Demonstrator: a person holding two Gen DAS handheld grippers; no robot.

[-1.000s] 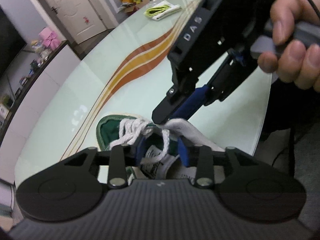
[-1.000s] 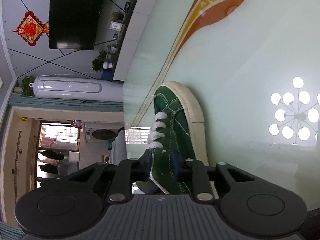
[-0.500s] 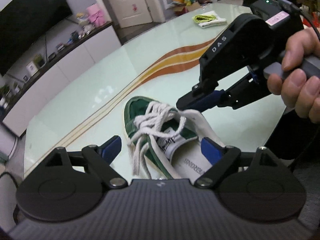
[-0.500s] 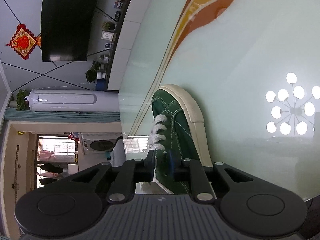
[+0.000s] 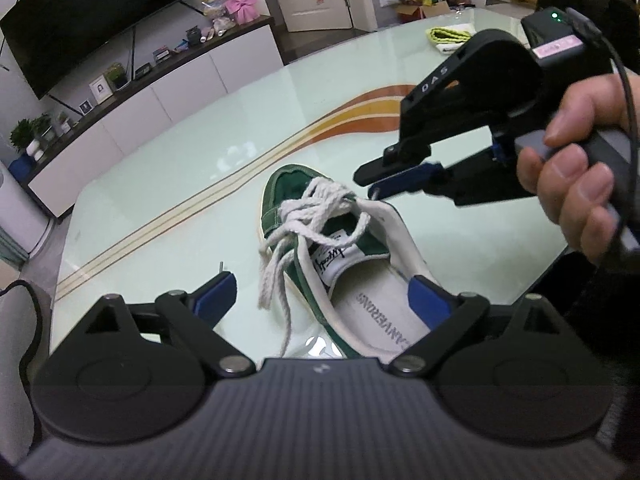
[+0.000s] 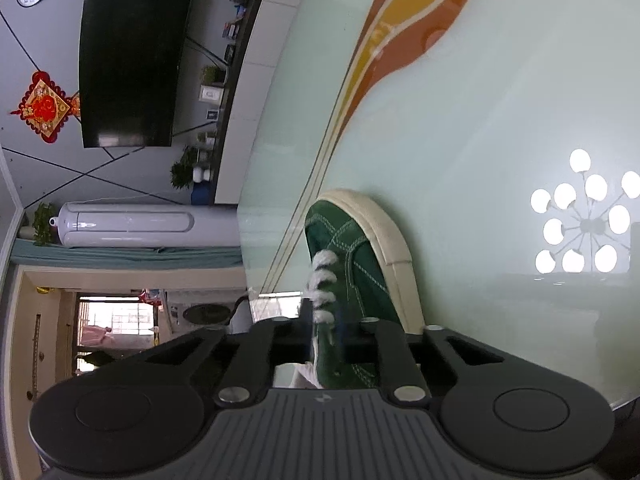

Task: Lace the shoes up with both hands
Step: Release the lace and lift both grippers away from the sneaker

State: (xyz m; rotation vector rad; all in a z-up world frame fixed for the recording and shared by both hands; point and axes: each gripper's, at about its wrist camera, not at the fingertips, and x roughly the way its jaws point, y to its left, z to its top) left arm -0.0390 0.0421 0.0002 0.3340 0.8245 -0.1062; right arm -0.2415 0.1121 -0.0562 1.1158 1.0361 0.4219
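Two grippers over one shoe: left gripper (image 5: 322, 296) nearest, blue pads spread wide and empty, straddling the heel opening; green canvas shoe (image 5: 320, 248) on its sole upon the pale glass table (image 5: 172, 184), toe pointing away; white lace (image 5: 304, 216) crossed through the eyelets, bunched loosely at the throat, two free ends trailing down the left flank; right gripper (image 5: 374, 188), in a hand (image 5: 576, 168), fingers drawn narrow at the collar's right edge, whether pinching canvas, lace or nothing cannot be told. Handling, judged: shoe light, upper soft, likely to slide on glass; lace limp and fuzzy, best taken near a free end. Hidden: knot form, lace tips, right flank; far off, a folded cloth (image 5: 448, 38)
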